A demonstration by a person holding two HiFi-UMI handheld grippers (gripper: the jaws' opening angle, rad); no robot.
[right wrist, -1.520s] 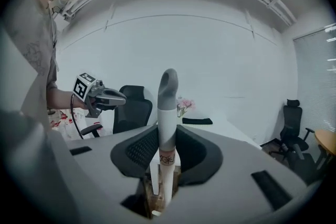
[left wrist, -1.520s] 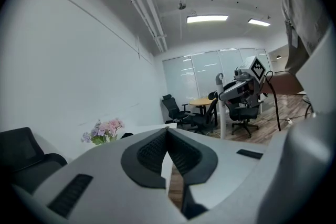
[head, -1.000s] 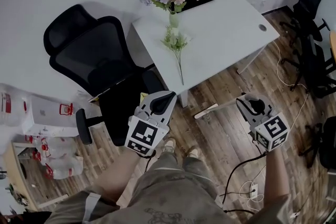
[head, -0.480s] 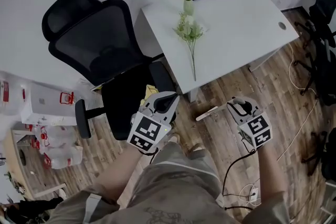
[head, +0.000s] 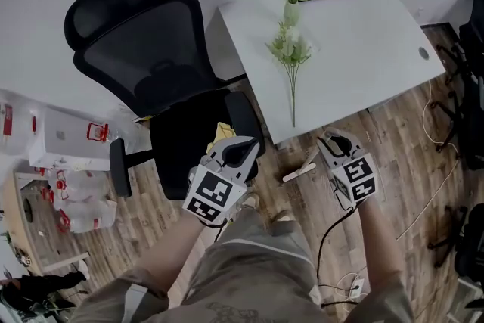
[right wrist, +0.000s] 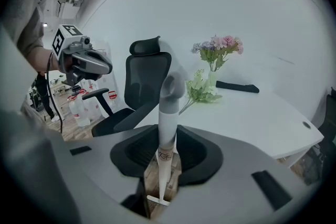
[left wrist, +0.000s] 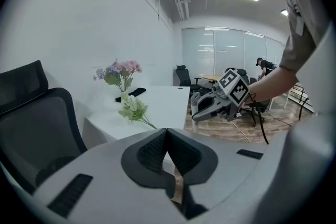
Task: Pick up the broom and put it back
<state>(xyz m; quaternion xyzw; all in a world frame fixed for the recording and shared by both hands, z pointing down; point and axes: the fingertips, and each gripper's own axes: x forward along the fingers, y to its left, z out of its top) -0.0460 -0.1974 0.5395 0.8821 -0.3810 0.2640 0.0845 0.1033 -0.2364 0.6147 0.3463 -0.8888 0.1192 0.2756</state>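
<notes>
Right gripper view: the right tongs [right wrist: 167,136] are clamping on the broom [right wrist: 167,107], with its pale handle running up between the pads to a grey end cap.
Left gripper view: the left tongs [left wrist: 167,132] are pressing together on nothing and aiming toward the surface [left wrist: 168,102].
Head view: the handle is sticking out from the right tongs toward the left tongs without touching them. It is hanging low over the wooden floor [head: 408,163], just beside the surface's near edge; the bristle end is not showing.
Risk, collision: the free end is probably sitting close enough to strike the surface's edge, the vase of flowers [head: 291,11] or the chair [head: 151,64] if swung.
Risk, slip: one grip is carrying a long handle, so it is likely pivoting or sliding between the pads unless the left tongs are helping.
</notes>
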